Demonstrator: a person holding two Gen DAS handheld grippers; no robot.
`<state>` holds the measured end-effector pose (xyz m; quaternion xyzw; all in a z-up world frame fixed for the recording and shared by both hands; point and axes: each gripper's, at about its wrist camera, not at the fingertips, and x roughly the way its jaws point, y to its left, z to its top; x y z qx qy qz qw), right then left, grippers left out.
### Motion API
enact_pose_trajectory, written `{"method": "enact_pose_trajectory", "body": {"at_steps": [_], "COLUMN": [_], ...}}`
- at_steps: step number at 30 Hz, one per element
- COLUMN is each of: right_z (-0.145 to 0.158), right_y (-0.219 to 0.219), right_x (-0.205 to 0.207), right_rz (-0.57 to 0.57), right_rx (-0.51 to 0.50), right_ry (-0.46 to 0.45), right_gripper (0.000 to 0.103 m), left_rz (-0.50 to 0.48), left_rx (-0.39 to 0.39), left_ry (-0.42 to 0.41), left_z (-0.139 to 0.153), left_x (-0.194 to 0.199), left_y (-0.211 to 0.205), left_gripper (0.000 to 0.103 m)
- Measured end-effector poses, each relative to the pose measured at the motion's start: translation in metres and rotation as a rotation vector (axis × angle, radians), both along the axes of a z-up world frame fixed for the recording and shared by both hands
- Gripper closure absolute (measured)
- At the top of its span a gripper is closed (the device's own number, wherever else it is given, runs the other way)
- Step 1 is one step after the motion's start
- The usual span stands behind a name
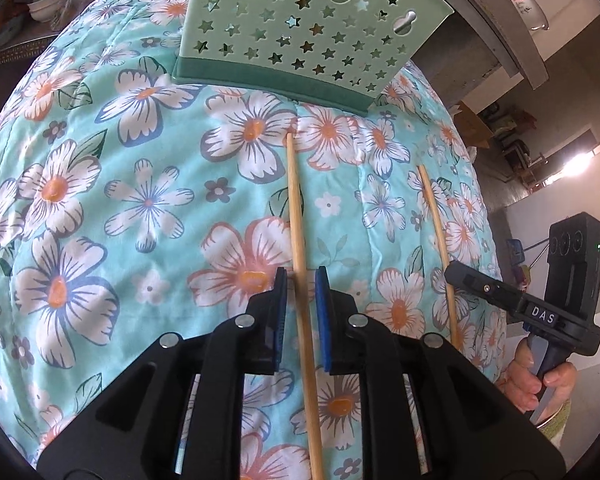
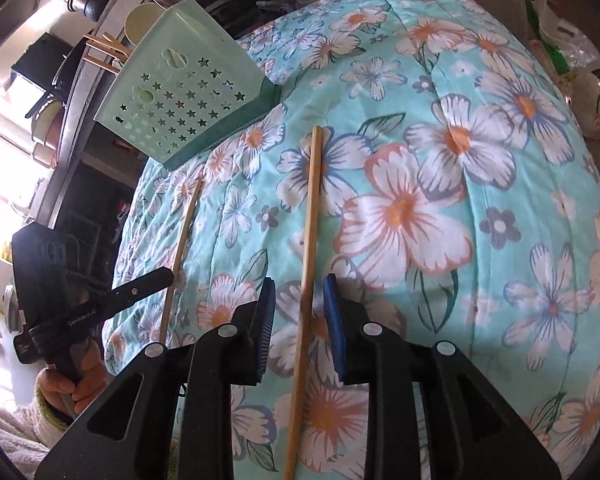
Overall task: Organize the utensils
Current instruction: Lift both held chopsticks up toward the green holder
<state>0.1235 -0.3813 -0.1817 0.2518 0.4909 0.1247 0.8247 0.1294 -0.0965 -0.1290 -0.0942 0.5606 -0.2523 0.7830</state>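
Note:
Two wooden chopsticks lie side by side, a little apart, on a floral cloth (image 1: 100,200). In the left wrist view my left gripper (image 1: 301,276) is open and straddles one chopstick (image 1: 294,200); a thin gap shows between the stick and its blue pads (image 1: 281,300). My right gripper (image 2: 299,280) is open wider around the other chopstick (image 2: 312,200), which rests on the cloth and touches neither pad. Each view shows the other gripper at the side, over its own stick (image 1: 434,216) (image 2: 186,232). Beyond the chopstick tips stands a pale green utensil holder (image 1: 300,28) (image 2: 172,108) with star holes.
Wooden sticks and a pale round utensil (image 2: 140,20) poke out of the holder's top. A metal shelf edge (image 1: 512,40) with dishes runs behind it. Plastic bags (image 2: 580,60) lie past the cloth's far right side. A hand (image 1: 536,380) grips the right gripper's handle.

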Motion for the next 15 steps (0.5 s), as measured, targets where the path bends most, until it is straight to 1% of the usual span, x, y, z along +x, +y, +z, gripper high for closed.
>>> {"method": "enact_pose_trajectory", "body": {"at_steps": [4,10,11,12,13,15], "right_z": [0.009,0.007,0.006,0.004,0.002,0.001], "right_y": [0.002,0.005,0.006,0.006,0.005,0.003], "right_x": [0.026,0.057,0.059,0.061,0.060,0.059], "right_rz": [-0.011,-0.002,-0.008,-0.013,-0.017,-0.025], "right_rx": [-0.086,-0.109,-0.115,-0.116,-0.105,-0.078], "right_ry": [-0.023,-0.030,-0.031,-0.026,-0.023,-0.024], "right_gripper": [0.078,0.079,0.084,0.091,0.095,0.096], "left_rz": [0.009,0.006,0.001,-0.007,-0.015,-0.029], "left_rx": [0.000,0.011,0.016,0.021,0.024,0.040], "left_ry": [0.002,-0.018,-0.021,-0.019,-0.016,-0.019], "left_z": [-0.002,0.004,0.005,0.006,0.006,0.008], "left_x": [0.001,0.004,0.005,0.007,0.009,0.013], "left_y": [0.003,0.007,0.007,0.006,0.004,0.000], "left_gripper": [0.090,0.090,0.090,0.090,0.090,0.089]}}
